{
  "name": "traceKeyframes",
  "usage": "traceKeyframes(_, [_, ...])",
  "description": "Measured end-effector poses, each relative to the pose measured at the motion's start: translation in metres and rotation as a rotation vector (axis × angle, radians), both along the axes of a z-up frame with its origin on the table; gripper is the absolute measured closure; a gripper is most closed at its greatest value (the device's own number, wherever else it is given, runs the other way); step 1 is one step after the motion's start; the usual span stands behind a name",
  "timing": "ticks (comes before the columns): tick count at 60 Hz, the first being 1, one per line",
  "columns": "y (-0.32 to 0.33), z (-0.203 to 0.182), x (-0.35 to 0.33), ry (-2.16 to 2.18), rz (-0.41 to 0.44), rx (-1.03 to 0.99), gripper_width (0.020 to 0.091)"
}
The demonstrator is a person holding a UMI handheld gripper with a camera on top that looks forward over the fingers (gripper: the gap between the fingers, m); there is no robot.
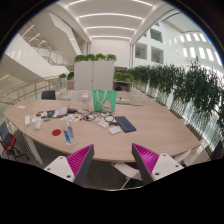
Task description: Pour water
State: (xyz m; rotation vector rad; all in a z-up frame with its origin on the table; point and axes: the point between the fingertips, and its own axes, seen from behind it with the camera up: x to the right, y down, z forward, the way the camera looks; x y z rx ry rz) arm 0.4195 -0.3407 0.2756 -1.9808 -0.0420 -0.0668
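Note:
My gripper is open, its magenta pads spread wide with nothing between them. It hovers well back from a long oval wooden table. Far beyond the fingers, on the table's left part, stand a small blue bottle, a small red thing and a white cup. A tall green object stands at the table's far side. None of these is near the fingers.
Papers, cables and a dark notebook lie on the table. White chairs stand at its near edge, just beyond the fingers. White cabinets stand behind, and a row of green plants runs along the right.

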Motion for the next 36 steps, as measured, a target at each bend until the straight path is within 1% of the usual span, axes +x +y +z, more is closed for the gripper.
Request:
traceKeyframes(2, [-0.004, 0.0, -0.004, -0.012, -0.015, 0.001, 0.0279])
traceKeyframes(3, [0.002, -0.003, 0.005, -0.016, -0.02, 0.0, 0.028])
traceKeyframes(6, [-0.003, -0.004, -0.005, -0.023, -0.037, 0.005, 0.0283])
traceKeyframes(7, [-0.014, -0.003, -0.027, -0.023, -0.044, 0.008, 0.0282])
traceKeyframes(15, [-0.021, -0.018, -0.077, 0.007, -0.056, 0.008, 0.0281])
traceKeyframes(19, [-0.018, -0.028, -0.105, 0.024, -0.048, 0.022, 0.0283])
traceKeyframes(23, [-0.008, -0.045, -0.136, 0.039, -0.037, 0.023, 0.0283])
traceKeyframes(29, [0.016, -0.08, -0.188, 0.066, 0.015, 0.018, 0.0278])
traceKeyframes(36, [0.075, -0.118, -0.234, 0.069, 0.051, 0.025, 0.0279])
